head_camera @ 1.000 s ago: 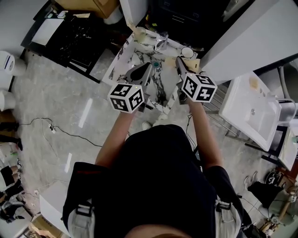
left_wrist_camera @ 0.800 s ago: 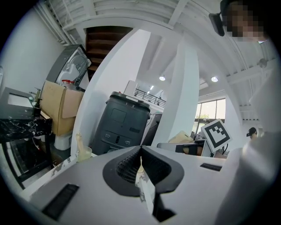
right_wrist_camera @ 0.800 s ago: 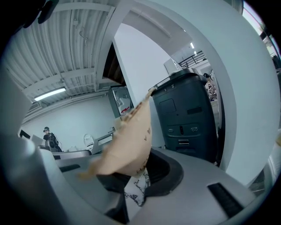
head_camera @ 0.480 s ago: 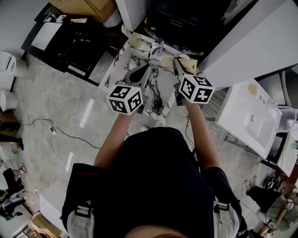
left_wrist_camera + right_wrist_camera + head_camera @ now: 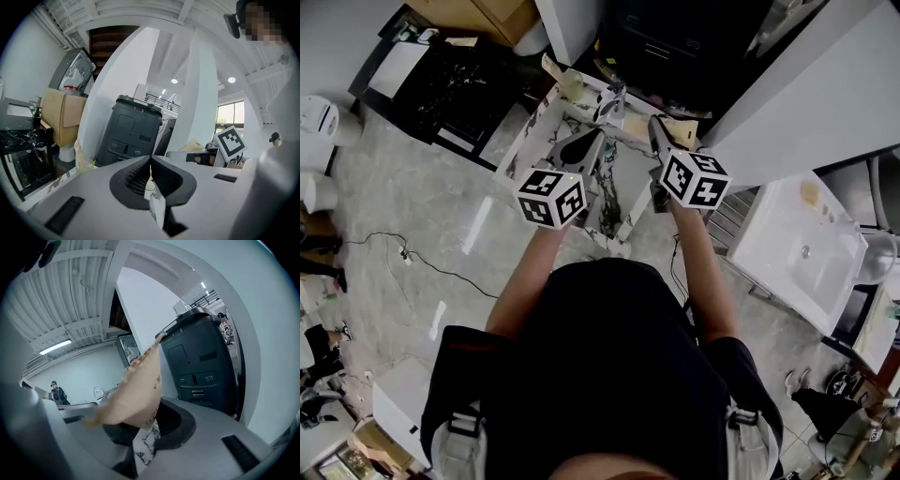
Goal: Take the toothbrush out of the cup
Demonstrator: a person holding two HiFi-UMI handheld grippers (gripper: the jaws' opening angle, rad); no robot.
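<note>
Left gripper (image 5: 598,137) has its jaws pressed together on nothing. Right gripper (image 5: 653,122) looks closed too, its tips behind a tan paper flap (image 5: 136,394). The cup (image 5: 613,99) stands just ahead, between both tips. The toothbrush cannot be made out.

brown paper (image 5: 136,385) crowds right jaws; table (image 5: 619,176) centre bare

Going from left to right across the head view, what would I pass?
white round container → black stand → left gripper → right gripper → white sink
</note>
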